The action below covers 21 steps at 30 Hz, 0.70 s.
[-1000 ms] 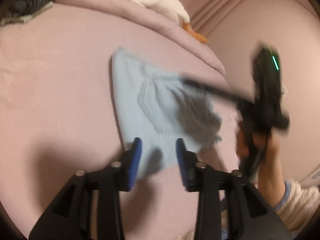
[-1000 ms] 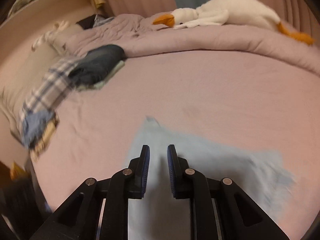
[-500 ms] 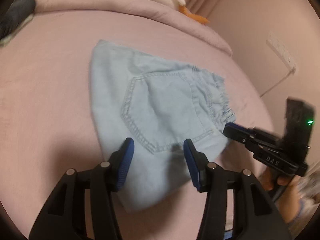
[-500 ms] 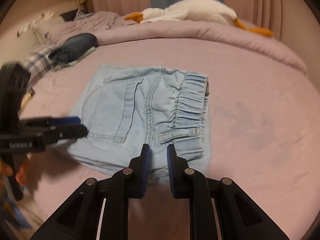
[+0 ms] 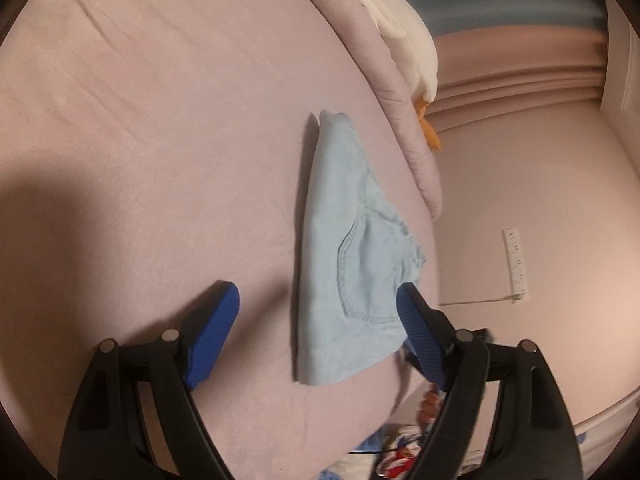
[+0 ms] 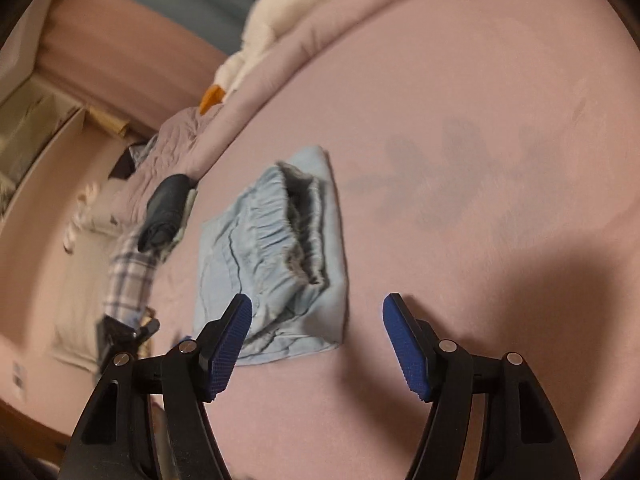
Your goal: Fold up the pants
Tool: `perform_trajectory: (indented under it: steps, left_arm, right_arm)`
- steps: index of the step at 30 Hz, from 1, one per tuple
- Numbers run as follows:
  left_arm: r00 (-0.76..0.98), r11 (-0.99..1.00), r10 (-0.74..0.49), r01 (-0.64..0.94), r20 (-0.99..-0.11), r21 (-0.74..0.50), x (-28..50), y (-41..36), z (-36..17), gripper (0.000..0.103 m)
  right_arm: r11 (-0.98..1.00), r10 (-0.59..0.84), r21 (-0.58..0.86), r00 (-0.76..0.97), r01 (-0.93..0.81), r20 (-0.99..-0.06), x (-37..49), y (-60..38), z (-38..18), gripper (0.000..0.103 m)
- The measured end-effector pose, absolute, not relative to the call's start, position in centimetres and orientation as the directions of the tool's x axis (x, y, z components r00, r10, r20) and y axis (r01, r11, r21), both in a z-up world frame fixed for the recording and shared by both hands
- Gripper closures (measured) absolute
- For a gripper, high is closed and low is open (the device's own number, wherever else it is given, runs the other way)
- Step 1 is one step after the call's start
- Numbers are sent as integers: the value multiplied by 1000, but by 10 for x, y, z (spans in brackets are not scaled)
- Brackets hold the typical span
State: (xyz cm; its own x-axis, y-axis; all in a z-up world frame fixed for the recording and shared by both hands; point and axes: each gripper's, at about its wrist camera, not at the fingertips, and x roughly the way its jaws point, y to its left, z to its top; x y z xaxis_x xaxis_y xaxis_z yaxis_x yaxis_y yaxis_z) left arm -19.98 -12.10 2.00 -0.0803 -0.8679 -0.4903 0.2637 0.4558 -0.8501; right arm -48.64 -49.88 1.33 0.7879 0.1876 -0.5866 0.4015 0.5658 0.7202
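The left hand-held gripper (image 5: 318,316) has its two blue fingers (image 5: 214,332) wide apart and holds nothing; in its own view the right finger overlaps the edge of the pants (image 5: 352,264), but I cannot tell whether it touches the cloth. The right hand-held gripper (image 6: 316,340) is also spread wide and empty, and its left finger (image 6: 228,344) lies in front of the near edge of the pants (image 6: 272,256).

There is one pair of light blue pants, folded into a compact stack and lying flat on the pink bed (image 5: 160,128), near the side edge of the mattress. The elastic waistband faces the right hand-held gripper. Beyond the pants, at the far edge of the bed, lies one white stuffed goose (image 5: 404,40) with orange feet. To the left of the pants in the right wrist view there is one dark folded garment (image 6: 166,212) and one checked cloth (image 6: 130,276).

Half a second ago the right hand-held gripper was nearly closed, and the left one was less open. Both cameras are now rolled to a different angle. The pants lie folded as before.
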Motion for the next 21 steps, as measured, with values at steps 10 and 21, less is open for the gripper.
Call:
perform_trajectory:
  steps: [10, 21]
  left_arm:
    - [-161, 454, -831, 357, -532, -816, -202, -164, 28, 22]
    - [-201, 442, -803, 430, -561, -787, -198, -203, 21, 22]
  right_arm:
    - [534, 256, 750, 771, 391, -584, -461, -509, 10, 34]
    - [536, 371, 778, 737, 327, -565, -428, -515, 2, 34]
